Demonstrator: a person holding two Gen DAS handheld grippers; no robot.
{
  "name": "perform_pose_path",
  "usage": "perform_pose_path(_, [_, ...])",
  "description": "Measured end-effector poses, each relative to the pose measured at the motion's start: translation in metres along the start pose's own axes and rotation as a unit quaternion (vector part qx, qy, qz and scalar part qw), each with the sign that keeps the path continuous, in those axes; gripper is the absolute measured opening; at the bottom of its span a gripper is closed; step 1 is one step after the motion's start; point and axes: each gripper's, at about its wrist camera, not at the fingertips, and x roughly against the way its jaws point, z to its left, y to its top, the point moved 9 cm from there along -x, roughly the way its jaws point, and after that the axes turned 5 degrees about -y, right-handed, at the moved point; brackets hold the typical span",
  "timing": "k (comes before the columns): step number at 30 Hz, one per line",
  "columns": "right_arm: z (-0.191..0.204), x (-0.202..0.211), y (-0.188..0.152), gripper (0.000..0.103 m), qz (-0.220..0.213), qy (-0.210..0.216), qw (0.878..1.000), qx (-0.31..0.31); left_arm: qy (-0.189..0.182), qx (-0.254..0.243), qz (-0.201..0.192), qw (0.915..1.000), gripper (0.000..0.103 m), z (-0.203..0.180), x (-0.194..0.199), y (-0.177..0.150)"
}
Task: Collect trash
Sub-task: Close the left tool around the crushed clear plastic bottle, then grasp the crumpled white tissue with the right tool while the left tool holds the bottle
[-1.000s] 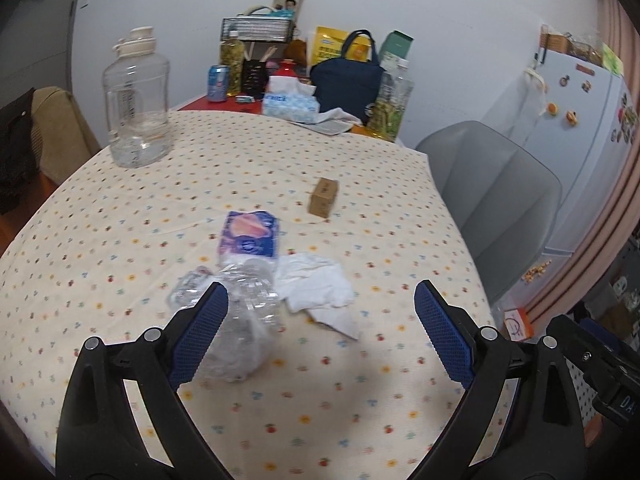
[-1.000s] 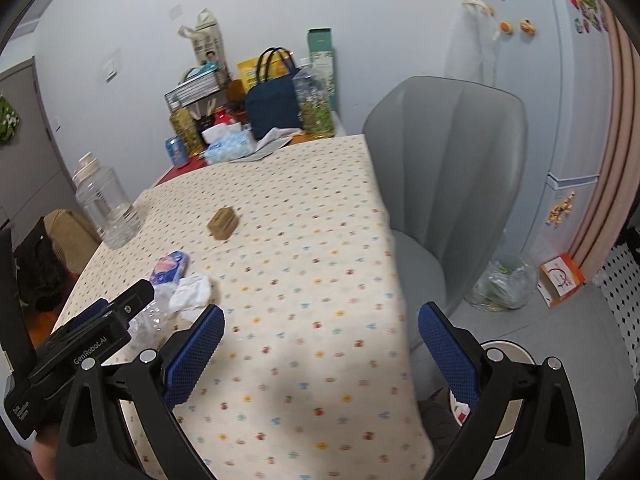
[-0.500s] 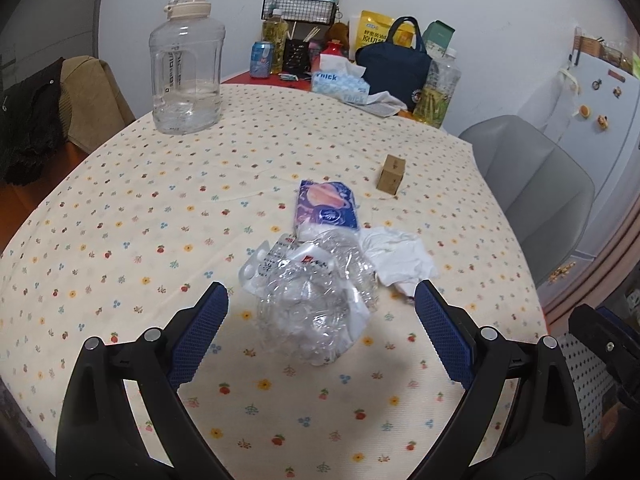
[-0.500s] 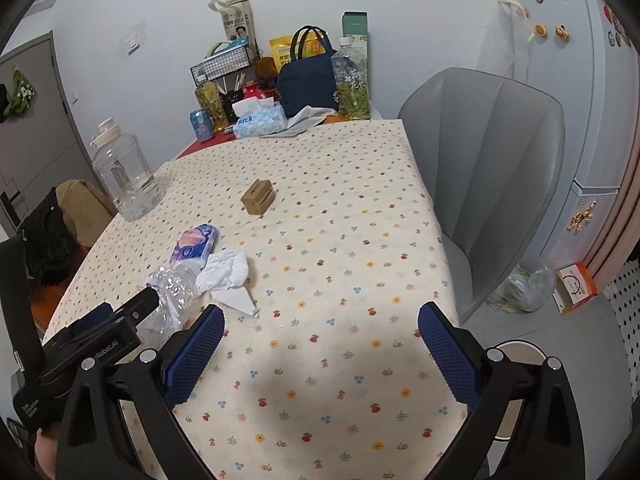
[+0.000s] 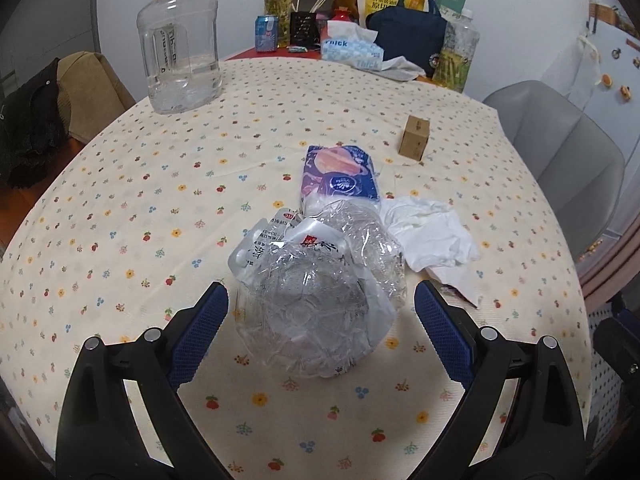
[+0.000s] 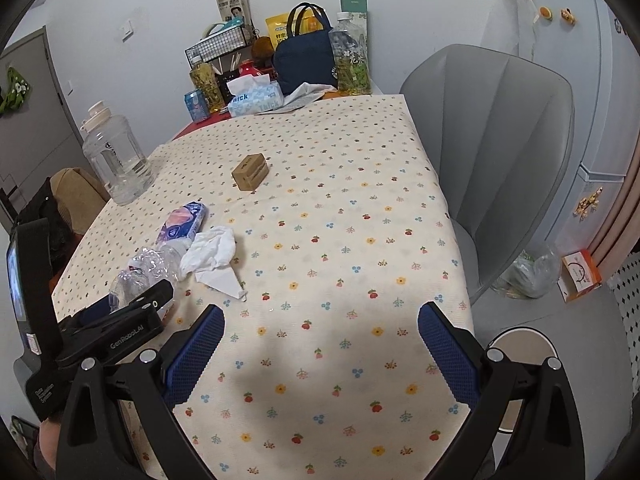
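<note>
Left gripper (image 5: 320, 320) spread wide around the crushed bottle (image 5: 320, 292); right gripper (image 6: 320, 344) open, empty; water jug (image 5: 180, 40) holds a little water.

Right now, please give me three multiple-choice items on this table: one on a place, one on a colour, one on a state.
1. Where is the crushed plastic bottle?
A. between the fingers of the left gripper
B. beside the water jug
C. on the grey chair

2. What colour is the handbag at the wall?
A. red
B. dark blue
C. white

3. What is the state of the right gripper?
A. shut on the crumpled tissue
B. shut on the small brown box
C. open, holding nothing

Answers: 1 A, the bottle lies between the two blue pads; 2 B, its cloth is navy; 3 C, only tablecloth shows between the wide-apart pads.
</note>
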Motion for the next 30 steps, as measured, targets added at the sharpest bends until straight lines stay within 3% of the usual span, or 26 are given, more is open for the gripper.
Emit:
perform_pose_path(6, [-0.002, -0.003, 0.001, 0.095, 0.001, 0.002, 1.0, -0.001, 0.004, 0.001, 0.009, 1.0, 0.093, 0.0, -0.006, -0.002])
perform_pose_path(8, [-0.002, -0.002, 0.001, 0.095, 0.002, 0.002, 1.0, -0.001, 0.0, 0.002, 0.013, 0.9999, 0.089, -0.001, -0.008, -0.003])
perform_pose_path(9, [-0.002, -0.002, 0.001, 0.095, 0.002, 0.002, 1.0, 0.001, -0.004, 0.003, 0.016, 0.9999, 0.081, -0.002, -0.008, -0.004])
perform_pose_path(11, [0.0, 0.0, 0.001, 0.095, 0.0, 0.002, 1.0, 0.003, -0.011, 0.005, 0.017, 0.9998, 0.08, -0.003, -0.008, -0.003])
perform_pose_path(18, [0.012, 0.005, 0.004, 0.095, -0.005, 0.001, 1.0, 0.015, -0.022, 0.01, -0.023, 0.9994, 0.078, 0.0, 0.017, 0.01])
perform_pose_path(30, [0.058, 0.008, 0.011, 0.095, -0.014, 0.023, 0.998, 0.05, -0.025, 0.055, -0.08, 0.995, 0.076, 0.042, 0.055, 0.037])
